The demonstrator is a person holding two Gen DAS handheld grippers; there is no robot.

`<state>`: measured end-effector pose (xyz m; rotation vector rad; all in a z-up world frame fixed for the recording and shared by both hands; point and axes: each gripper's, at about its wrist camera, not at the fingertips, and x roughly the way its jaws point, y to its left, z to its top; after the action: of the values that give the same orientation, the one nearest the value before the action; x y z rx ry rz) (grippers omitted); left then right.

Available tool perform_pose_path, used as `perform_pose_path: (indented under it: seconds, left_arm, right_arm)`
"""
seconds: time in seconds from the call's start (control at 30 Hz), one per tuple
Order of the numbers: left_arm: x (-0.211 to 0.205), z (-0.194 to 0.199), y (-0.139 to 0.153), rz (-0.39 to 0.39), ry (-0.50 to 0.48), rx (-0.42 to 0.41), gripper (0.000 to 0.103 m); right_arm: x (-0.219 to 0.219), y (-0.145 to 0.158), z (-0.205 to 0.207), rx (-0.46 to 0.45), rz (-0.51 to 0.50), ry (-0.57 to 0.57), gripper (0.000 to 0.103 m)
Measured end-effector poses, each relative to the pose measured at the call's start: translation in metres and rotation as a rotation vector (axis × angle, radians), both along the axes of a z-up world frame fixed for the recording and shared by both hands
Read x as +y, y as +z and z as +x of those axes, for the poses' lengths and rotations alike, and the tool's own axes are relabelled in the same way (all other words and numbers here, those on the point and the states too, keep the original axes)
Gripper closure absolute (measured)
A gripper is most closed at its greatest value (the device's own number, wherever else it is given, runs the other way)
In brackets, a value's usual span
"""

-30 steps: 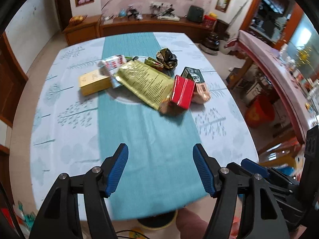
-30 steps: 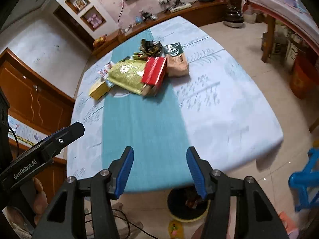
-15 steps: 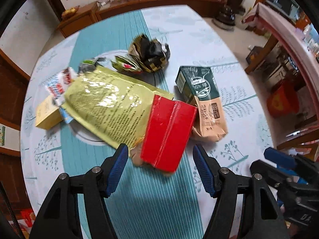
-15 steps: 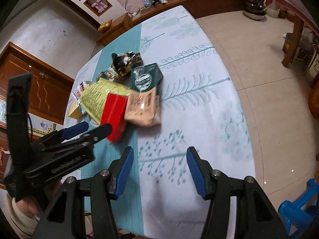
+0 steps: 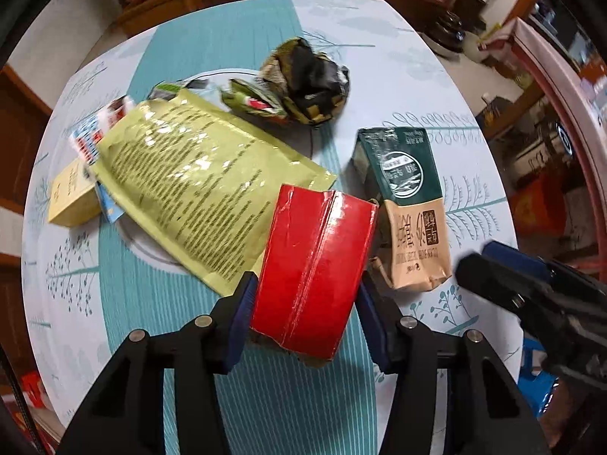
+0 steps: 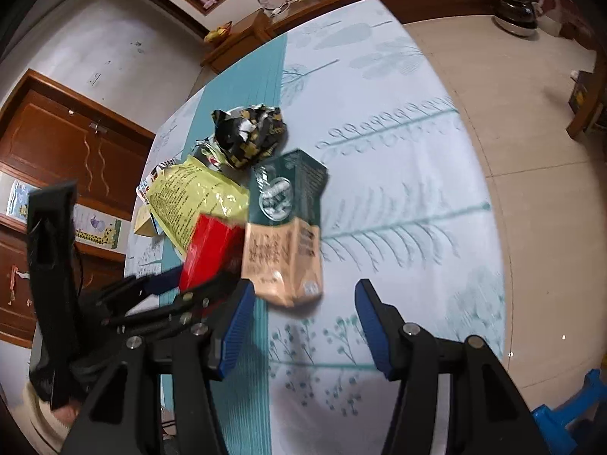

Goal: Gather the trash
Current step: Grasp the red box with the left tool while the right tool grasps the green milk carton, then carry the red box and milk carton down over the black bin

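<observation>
- The left gripper (image 5: 305,318) has its blue fingers spread on either side of the red packet (image 5: 316,261). The pads sit right at the packet's edges, but I honestly can't tell whether they're squeezing it or just beside it.
- That red packet lies partly on top of the big yellow-green pouch (image 5: 197,185), near the middle of the teal runner (image 5: 265,398) on the table (image 5: 436,87).
- The right gripper (image 6: 299,326) is spread wide with nothing in it, over the white leaf-print cloth, just short of the green-and-tan carton (image 6: 288,227) (a bit blurry in the right wrist view).
- The rest of the pile is a crumpled black-and-gold wrapper (image 5: 307,83) at the far side and a small yellow box (image 5: 72,197) off to the left, with a red, white and blue wrapper (image 5: 96,129) poking out from under the pouch.
</observation>
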<state>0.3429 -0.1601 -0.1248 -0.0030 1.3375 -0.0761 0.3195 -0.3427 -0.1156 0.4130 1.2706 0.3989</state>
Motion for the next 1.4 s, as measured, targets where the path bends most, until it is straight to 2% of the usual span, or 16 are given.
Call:
perform_pose_path:
  seconds: [0.1, 0.2, 0.53, 0.57, 0.63, 0.7, 0.77, 0.8, 1.03, 1.17, 1.4]
  left_arm:
    - [0.009, -0.011, 0.007, -0.014, 0.039, -0.012, 0.054]
    - [0.022, -0.018, 0.015, -0.027, 0.084, -0.022, 0.054]
    - [0.065, -0.05, 0.03, -0.039, 0.213, -0.023, 0.054]
    - [0.068, -0.053, 0.03, -0.038, 0.22, -0.022, 0.054]
    - [0.074, -0.058, 0.031, -0.039, 0.235, -0.025, 0.054]
    - [0.081, -0.066, 0.034, -0.04, 0.246, -0.028, 0.054]
    - [0.086, -0.072, 0.037, -0.045, 0.252, -0.031, 0.054]
    - [0.089, -0.076, 0.039, -0.047, 0.253, -0.035, 0.054]
    - [0.11, -0.103, 0.055, -0.063, 0.205, -0.064, 0.054]
    - [0.124, -0.122, 0.068, -0.086, 0.137, -0.092, 0.054]
    - [0.153, -0.169, 0.09, -0.131, -0.02, -0.149, 0.054]
  right_arm:
    - [0.012, -0.001, 0.011, 0.001, -0.001, 0.023, 0.048]
    - [0.028, -0.005, 0.023, -0.003, -0.038, 0.052, 0.036]
    - [0.067, -0.025, 0.041, -0.001, -0.177, 0.091, 0.035]
    - [0.068, -0.027, 0.041, -0.001, -0.191, 0.093, 0.037]
    - [0.067, -0.027, 0.038, -0.014, -0.203, 0.08, 0.048]
    - [0.065, -0.027, 0.033, -0.011, -0.191, 0.072, 0.05]
    - [0.063, -0.024, 0.026, -0.018, -0.179, 0.064, 0.059]
    - [0.064, -0.021, 0.024, -0.023, -0.176, 0.066, 0.059]
    - [0.069, 0.0, -0.022, -0.044, -0.146, 0.048, 0.059]
    - [0.079, 0.018, -0.059, -0.062, -0.135, 0.016, 0.059]
    - [0.096, 0.051, -0.145, -0.107, -0.136, -0.14, 0.059]
